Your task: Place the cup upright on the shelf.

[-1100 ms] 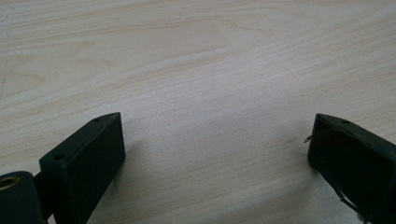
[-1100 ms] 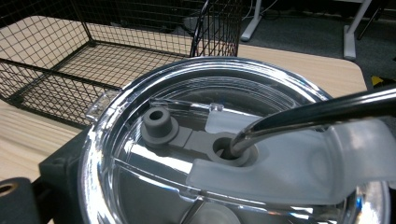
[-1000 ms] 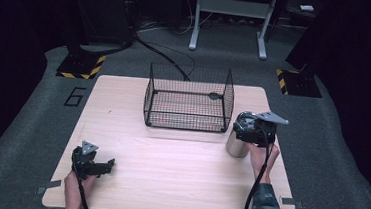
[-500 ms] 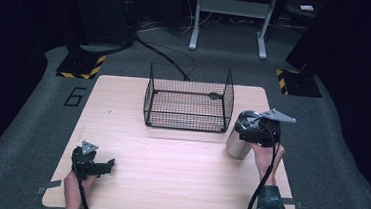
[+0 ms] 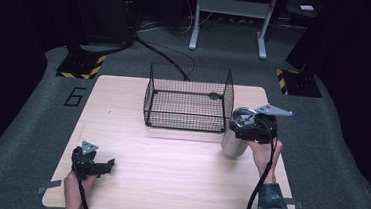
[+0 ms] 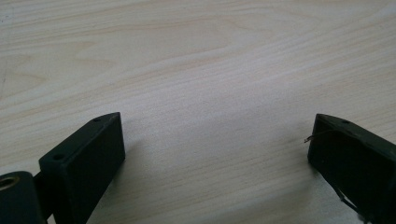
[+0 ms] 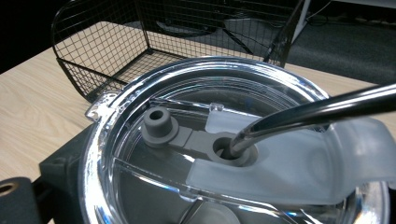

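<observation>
Stillness marked the left tongs [image 6: 215,154]: over the past second they had not shifted from the near left of the table [image 5: 167,183]. Their jaws stood wide apart with nothing but bare wood between them.

Farther out, the right tongs [image 5: 242,125] kept their hold on the steel tumbler [image 5: 232,144]. In the right gripper view one black jaw pressed against the tumbler's side just under the clear lid [image 7: 154,196]. The other jaw was hidden behind the lid, so the grip looked closed on the tumbler rather than plainly proved. A metal straw [image 7: 317,109] ran up out of the lid's grey grommet, toward the right of that view.

Compared with a second before, tumbler and tongs had drifted only a shade, and the tumbler hung just under the jaws, leaning slightly. It seemed close above the tabletop, though whether it touched could not be told.

Just beyond the right tongs stood the wire basket [image 5: 185,119], its right front corner nearest the tumbler and apart from it. With so little movement, the carry toward the basket appeared barely begun, with the lift over the rim not yet made.
</observation>
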`<state>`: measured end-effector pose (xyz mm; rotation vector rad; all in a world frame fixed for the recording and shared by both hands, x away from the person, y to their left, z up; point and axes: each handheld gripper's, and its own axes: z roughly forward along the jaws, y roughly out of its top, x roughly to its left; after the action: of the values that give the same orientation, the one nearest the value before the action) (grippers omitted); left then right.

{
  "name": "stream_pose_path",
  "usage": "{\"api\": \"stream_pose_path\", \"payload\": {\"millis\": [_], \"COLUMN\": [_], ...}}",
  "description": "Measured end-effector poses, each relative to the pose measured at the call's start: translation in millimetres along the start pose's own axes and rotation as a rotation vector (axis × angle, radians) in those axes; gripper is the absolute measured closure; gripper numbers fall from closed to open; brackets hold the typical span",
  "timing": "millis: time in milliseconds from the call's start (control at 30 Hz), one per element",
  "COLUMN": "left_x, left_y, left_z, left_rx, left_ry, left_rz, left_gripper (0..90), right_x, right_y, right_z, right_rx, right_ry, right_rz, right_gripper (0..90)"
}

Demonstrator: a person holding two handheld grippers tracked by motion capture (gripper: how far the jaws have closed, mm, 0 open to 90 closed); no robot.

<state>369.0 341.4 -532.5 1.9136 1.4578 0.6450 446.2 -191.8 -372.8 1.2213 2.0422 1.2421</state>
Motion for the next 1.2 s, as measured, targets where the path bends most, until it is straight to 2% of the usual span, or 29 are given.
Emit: {"api": "stream_pose_path", "payload": {"millis": [233, 433, 833, 1200], "left_x": [0.0, 0.0, 0.0, 0.1], "left_y": [0.0, 0.0, 0.2, 0.0], "left_z": [0.0, 0.0, -0.3, 0.0], "left_rx": [0.000, 0.000, 0.005, 0.000], "left_ry": [0.000, 0.000, 0.000, 0.001], "left_rz": [0.000, 0.000, 0.001, 0.001], "left_gripper": [3.8, 3.8, 3.9, 3.9], "right_x": [5.7, 13.2, 26.2, 30.6], "right_y": [6.7, 16.1, 29.5, 46.1], "right_z": [2.1, 1.4, 2.5, 6.5], "right_rx": [-0.001, 0.004, 0.016, 0.005], "right_ry": [0.026, 0.048, 0.071, 0.100], "right_rz": [0.003, -0.024, -0.044, -0.060], "right_gripper": [3.8, 3.8, 3.8, 3.8]}}
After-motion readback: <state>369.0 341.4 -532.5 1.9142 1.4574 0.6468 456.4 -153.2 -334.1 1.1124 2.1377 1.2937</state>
